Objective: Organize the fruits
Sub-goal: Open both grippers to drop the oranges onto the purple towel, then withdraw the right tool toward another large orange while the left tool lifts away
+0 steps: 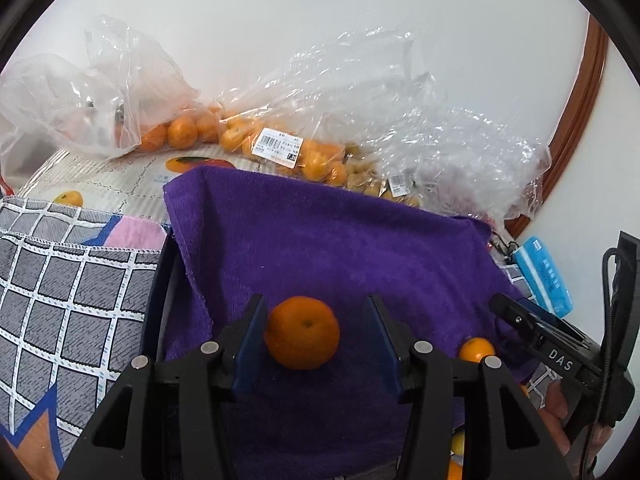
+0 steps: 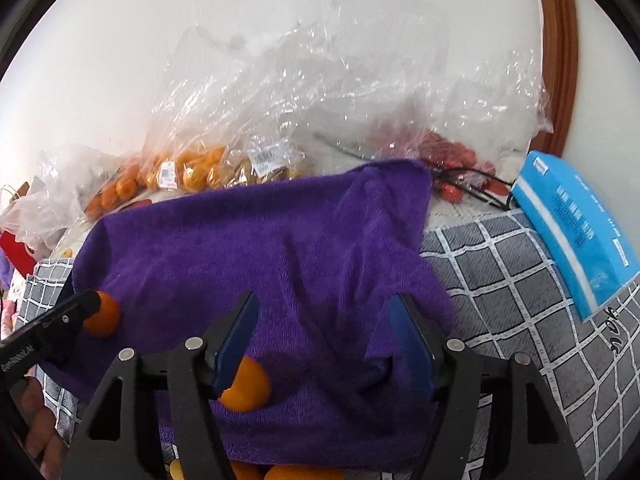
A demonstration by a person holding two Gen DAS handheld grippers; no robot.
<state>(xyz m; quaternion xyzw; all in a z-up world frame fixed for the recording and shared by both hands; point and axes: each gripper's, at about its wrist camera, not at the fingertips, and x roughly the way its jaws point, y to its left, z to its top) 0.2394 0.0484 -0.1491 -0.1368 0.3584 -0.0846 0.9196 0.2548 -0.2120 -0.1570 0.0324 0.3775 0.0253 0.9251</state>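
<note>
**Two mandarins set down on the purple towel**

White wall closes the scene behind a table spread with a grey checked cloth (image 2: 520, 320); the purple towel (image 1: 340, 248) draped over a dark-rimmed container is the landmark for everything else.

Nearest, on the towel's front part, the left gripper (image 1: 316, 336) frames a mandarin (image 1: 302, 332). Its fingers stand apart: the left pad sits at the fruit's skin, perhaps just touching, while the right pad is clear of it with towel showing between. The fruit rests on the towel and is not clamped.

Toward the towel's right front, the right gripper (image 2: 324, 344) stands with its jaws wide apart and nothing between them. A second mandarin (image 2: 246, 386) lies on the towel just beside its left finger (image 2: 236, 344), on the outer side and partly hidden by it. More orange fruit shows below the towel's front edge.

To finish the step well, I judge each gripper should lift straight away from the towel without brushing its fruit, since a round mandarin on soft, sagging fabric would roll easily.

Beyond the towel's far edge lie clear plastic bags (image 1: 280, 148) of mandarins with price labels, and a bag of small red fruit (image 2: 452, 156). Right of the towel lies a blue packet (image 2: 572, 232).
</note>
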